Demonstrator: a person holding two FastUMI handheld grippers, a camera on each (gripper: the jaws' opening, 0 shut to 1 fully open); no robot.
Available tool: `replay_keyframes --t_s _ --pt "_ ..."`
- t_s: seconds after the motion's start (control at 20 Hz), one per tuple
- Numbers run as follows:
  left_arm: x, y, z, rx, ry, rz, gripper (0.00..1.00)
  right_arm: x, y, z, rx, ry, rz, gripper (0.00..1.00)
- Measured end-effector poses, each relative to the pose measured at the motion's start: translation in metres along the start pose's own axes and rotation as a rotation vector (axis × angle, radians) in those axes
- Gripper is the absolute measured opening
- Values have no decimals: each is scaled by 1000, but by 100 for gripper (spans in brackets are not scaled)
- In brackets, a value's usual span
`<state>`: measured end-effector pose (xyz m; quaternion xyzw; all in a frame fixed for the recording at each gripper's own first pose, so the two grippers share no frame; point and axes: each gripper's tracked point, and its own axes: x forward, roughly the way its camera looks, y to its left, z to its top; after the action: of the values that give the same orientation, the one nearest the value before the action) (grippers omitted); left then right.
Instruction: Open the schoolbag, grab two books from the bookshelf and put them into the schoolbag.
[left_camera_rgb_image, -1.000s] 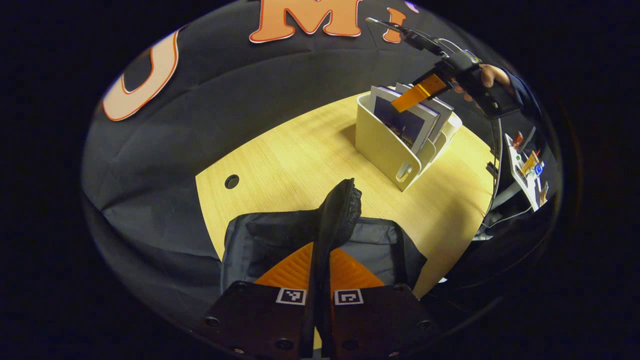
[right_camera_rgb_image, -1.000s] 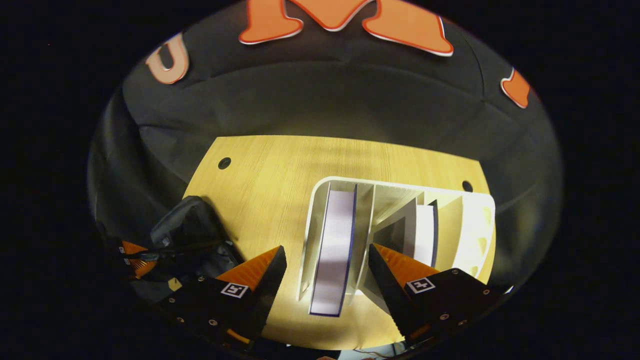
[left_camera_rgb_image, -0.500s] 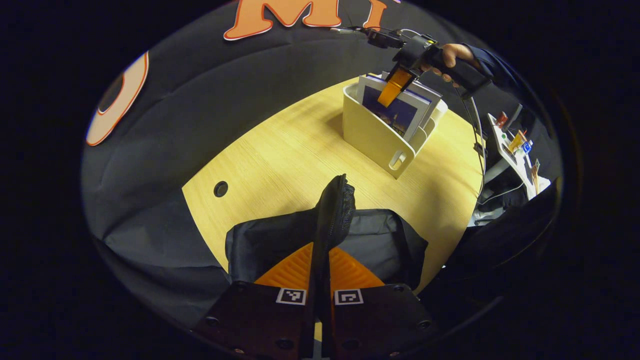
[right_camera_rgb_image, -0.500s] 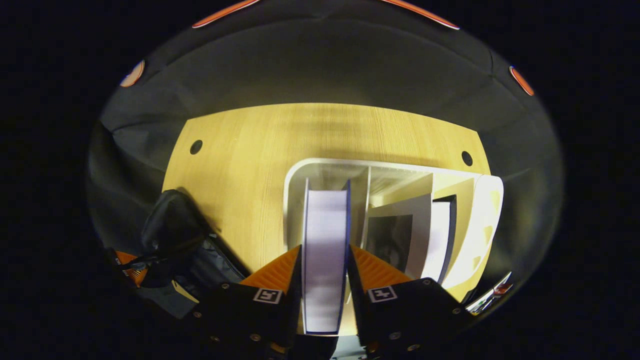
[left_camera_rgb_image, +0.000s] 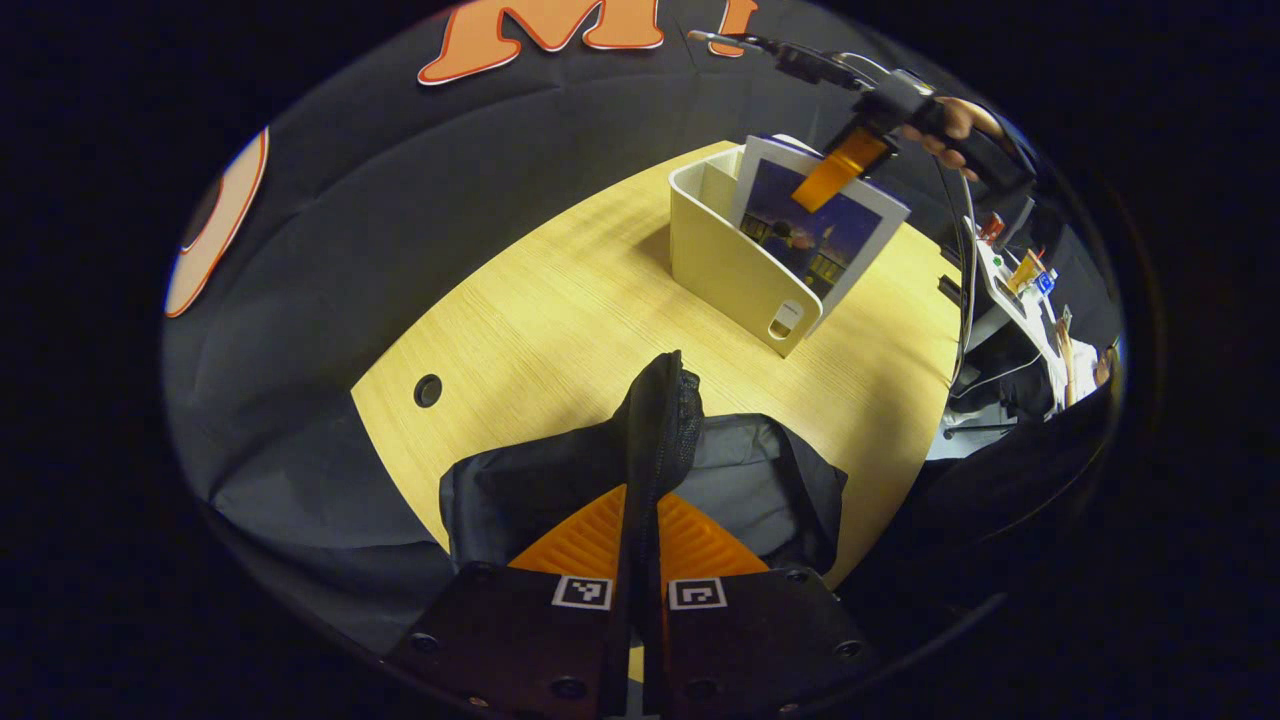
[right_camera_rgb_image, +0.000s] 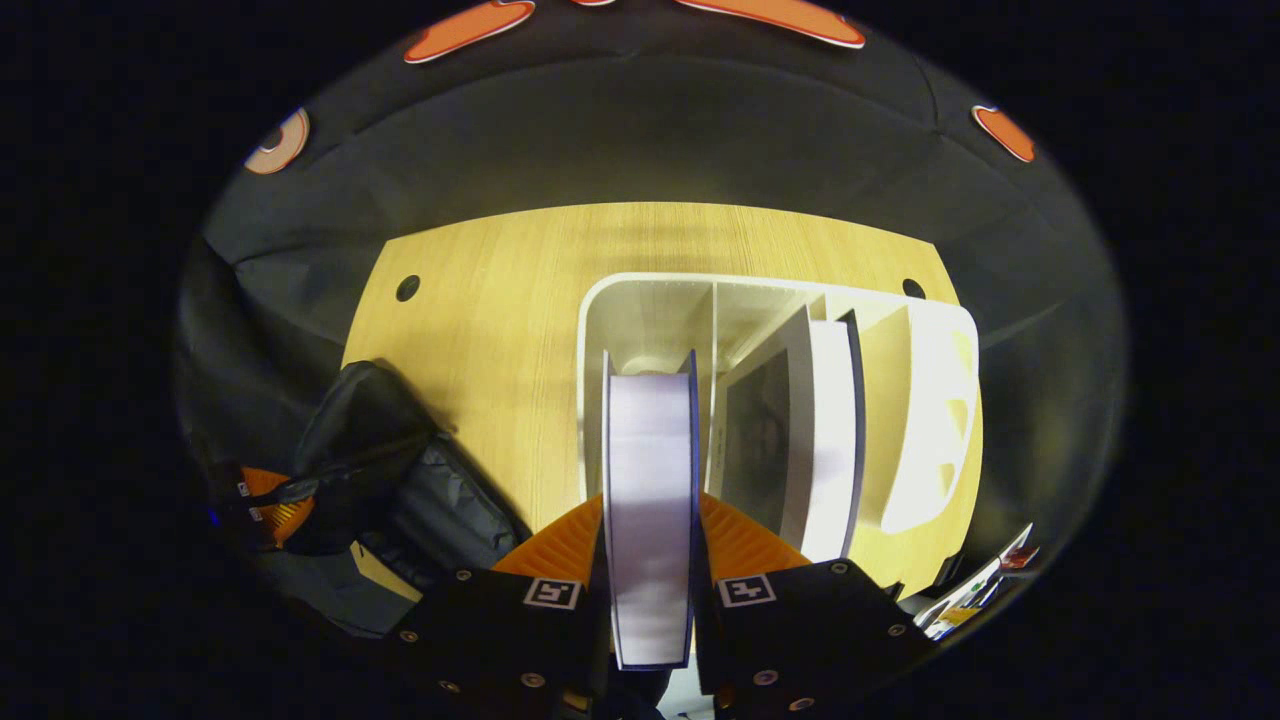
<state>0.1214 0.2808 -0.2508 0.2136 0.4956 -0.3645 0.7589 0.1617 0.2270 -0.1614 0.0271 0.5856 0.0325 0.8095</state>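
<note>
The left gripper (left_camera_rgb_image: 640, 520) points forward and down over the table (left_camera_rgb_image: 560, 300), its jaws pinched together on an upright fold of the black schoolbag (left_camera_rgb_image: 655, 440), which rises between the fingers and spreads out on the table to either side of them. Well ahead of these jaws and off to their right stands the cream bookshelf (left_camera_rgb_image: 725, 265). Above it a hand (left_camera_rgb_image: 955, 120) holds the right gripper (left_camera_rgb_image: 840, 165) tilted downward, clamped on the top edge of a book (left_camera_rgb_image: 815, 235) with a dark cover picture, partly raised out of the shelf. In the right gripper view that book's page edge (right_camera_rgb_image: 650, 500) sits squeezed between the right gripper's jaws, over the shelf's leftmost slot; a second book (right_camera_rgb_image: 825, 430) leans in the slot just right of the jaws
</note>
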Motion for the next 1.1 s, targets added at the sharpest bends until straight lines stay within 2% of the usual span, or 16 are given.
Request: replay_keyframes --t_s 0.15,0.65,0.9,1.1 --pt "-1 -5 0 -10 -8 -8 7 -24 -6 -19 2 -31 0 35" --pt "-2 -14 1 -57 -26 -14 7 -88 -26 -101 108 -138 132 35" --pt "-9 -24 5 -77 -44 -10 7 -88 -21 -147 264 -154 266 34" --pt "-11 -26 6 -99 -50 -7 7 -80 2 -166 341 -176 394 33"
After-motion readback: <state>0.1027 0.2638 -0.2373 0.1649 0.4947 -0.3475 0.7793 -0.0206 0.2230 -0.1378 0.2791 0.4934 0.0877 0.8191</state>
